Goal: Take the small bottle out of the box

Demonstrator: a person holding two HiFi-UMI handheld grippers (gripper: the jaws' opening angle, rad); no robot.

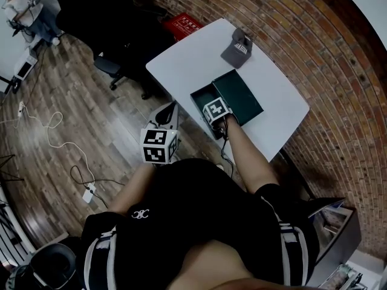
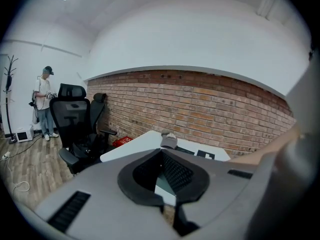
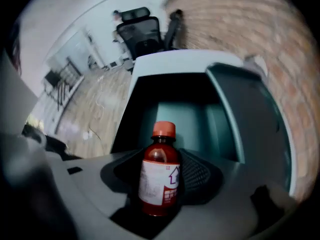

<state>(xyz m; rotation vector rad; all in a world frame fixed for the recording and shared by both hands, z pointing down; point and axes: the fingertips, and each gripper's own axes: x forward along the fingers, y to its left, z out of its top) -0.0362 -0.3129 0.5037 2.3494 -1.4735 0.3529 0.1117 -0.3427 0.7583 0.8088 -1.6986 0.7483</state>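
while the right gripper has its jaws clamped on the bottle, gripping across the label with the red cap standing upright above them, the job is not safe yet. the open box fills the right gripper view behind and below the bottle, so it sits over or in the box; its base is hidden by the jaws, and i cannot tell if it has cleared the floor of the box.

the main risk, as i judge it, is a slip. the bottle is smooth and round and the hold is on the label, so a jerk or a tilt on the way up could let it slide through the jaws and fall back in. a sideways pull made too early could knock its base on the near wall or on the raised lid to the right, and that might drag the light box across the bench, since nothing pins it down.

the left gripper offers no help. the head view shows it off the bench edge near the body, and its jaws look together with nothing between them. a straight lift before any move aside seems the safest course.
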